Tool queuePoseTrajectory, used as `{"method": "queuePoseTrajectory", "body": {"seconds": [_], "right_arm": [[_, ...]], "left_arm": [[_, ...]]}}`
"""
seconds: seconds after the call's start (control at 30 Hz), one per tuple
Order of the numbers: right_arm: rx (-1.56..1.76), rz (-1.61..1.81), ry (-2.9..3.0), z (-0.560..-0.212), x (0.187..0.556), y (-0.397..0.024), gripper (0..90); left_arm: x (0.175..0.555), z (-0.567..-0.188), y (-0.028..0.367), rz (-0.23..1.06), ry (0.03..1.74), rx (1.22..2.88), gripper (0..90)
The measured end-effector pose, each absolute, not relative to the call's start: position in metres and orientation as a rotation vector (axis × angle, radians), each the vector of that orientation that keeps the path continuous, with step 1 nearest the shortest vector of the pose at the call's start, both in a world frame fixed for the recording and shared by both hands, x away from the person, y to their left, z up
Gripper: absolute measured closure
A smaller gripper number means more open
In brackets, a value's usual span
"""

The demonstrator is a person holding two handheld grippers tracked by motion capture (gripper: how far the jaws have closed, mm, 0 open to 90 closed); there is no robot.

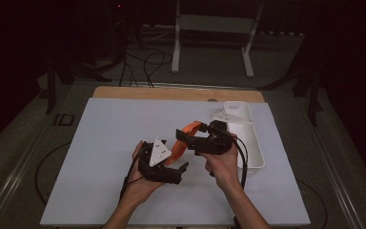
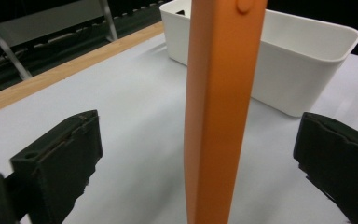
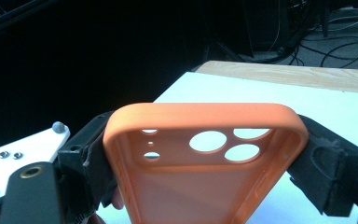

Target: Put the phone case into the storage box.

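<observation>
Working over grey table (image 1: pixel 100 157) w/ wood strip at far edge; white bin (image 1: pixel 248 138) at right side, looks empty from left gripper view. Holding orange phone case (image 3: pixel 205 154) in air above mat, between both hands, near bin. Right gripper (image 1: pixel 198 138) clamped across case sides near camera-hole end, pads pressing both edges. Left gripper (image 1: pixel 174 167) spread wide; case edge (image 2: pixel 219 112) standing between jaws, touching neither pad. Judging step: handover done, case now w/ right only. Next prob: pull left clear w/o knocking case, then carry case to bin, keeping grip firm on soft, flexy edges.
</observation>
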State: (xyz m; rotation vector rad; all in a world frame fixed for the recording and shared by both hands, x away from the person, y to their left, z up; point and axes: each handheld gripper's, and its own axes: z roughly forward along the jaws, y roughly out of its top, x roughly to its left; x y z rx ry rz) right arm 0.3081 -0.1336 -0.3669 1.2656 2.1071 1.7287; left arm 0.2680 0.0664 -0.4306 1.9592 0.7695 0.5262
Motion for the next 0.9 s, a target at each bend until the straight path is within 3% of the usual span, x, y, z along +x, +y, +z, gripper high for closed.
{"method": "queuePoseTrajectory", "body": {"seconds": [0.9], "right_arm": [[1.244, 1.695, 2.1, -0.361, 0.312, -0.132, 16.4]], "left_arm": [[0.267, -0.416, 0.102, 0.544, 0.81, 1.9, 1.0]]}}
